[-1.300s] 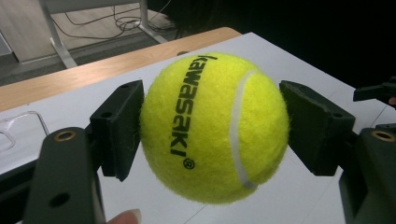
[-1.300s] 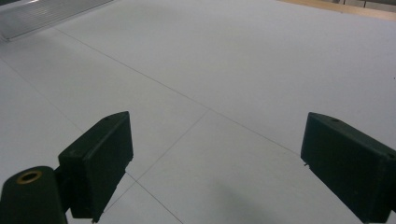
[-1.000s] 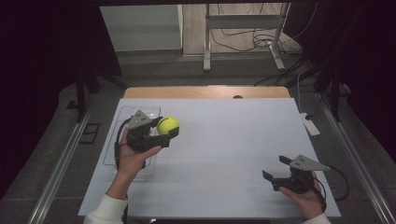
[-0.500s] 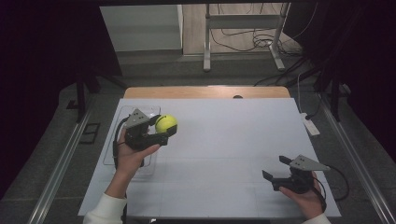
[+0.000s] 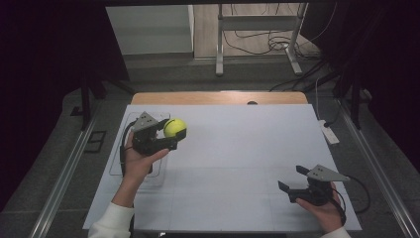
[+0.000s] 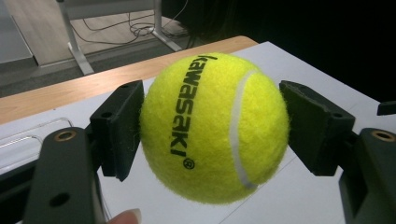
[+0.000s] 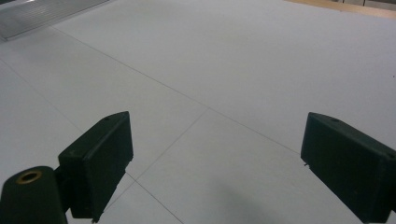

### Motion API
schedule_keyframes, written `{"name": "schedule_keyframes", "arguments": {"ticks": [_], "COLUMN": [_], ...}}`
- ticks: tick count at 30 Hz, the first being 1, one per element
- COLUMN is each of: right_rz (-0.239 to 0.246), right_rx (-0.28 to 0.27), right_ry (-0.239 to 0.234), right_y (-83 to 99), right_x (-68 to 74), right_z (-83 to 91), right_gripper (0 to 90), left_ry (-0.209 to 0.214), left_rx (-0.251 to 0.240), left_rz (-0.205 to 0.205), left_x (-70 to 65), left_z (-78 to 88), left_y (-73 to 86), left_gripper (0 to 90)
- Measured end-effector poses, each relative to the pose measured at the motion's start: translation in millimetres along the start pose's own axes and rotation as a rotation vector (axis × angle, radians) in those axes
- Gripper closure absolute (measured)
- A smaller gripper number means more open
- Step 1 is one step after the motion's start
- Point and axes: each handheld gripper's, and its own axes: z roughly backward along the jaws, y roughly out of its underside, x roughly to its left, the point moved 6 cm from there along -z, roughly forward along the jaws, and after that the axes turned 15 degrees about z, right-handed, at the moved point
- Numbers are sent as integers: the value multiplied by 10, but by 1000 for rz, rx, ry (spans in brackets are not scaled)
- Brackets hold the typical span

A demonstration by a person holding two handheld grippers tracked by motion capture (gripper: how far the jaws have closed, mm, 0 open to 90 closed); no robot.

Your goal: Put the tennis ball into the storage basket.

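A yellow-green tennis ball point(image 5: 174, 127) with black lettering is clamped in my left gripper point(image 5: 174, 134), held a little above the white sheet at the table's left. In the left gripper view the ball point(image 6: 215, 126) sits squarely between both black pads point(image 6: 119, 128), which press on its sides. My right gripper point(image 5: 293, 178) rests low near the front right of the table, its jaws wide apart. In the right gripper view nothing lies between its pads point(image 7: 100, 158), just bare white sheet.
A clear plastic tray point(image 5: 130, 148) lies on the white sheet point(image 5: 233, 148) under my left hand. The wooden table edge point(image 5: 213, 97) runs along the back. A white power strip point(image 5: 329, 133) lies off the right edge, and a metal stand point(image 5: 257, 39) is on the floor beyond.
My left hand with the ball has drifted slightly; the right gripper has stayed where it was.
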Motion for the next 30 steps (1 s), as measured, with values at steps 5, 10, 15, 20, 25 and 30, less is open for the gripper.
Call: {"name": "schedule_keyframes", "arguments": {"ticks": [5,10,15,20,25,30], "right_rz": [-1,-2,-16,-15,-18,-16], "right_rx": [-1,5,-6,-2,-2,0], "right_ry": [-1,1,-6,-5,-6,-5], "right_y": [1,8,-3,4,11,14], "right_x": [2,1,6,8,3,-1], "right_z": [-3,-6,0,-2,0,-4], "right_gripper": [98,98,98,98,99,99], "left_ry": [-8,-14,-18,-27,-38,-46], "left_rx": [-3,-8,-11,-13,-16,-17], "left_rz": [7,17,21,28,34,41], "left_x": [51,103,146,195,246,277], "left_z": [-6,-12,-30,-52,-76,-85], "left_y": [-18,-42,-68,-93,-108,-114], "left_gripper": [270,270,270,270,270,270]}}
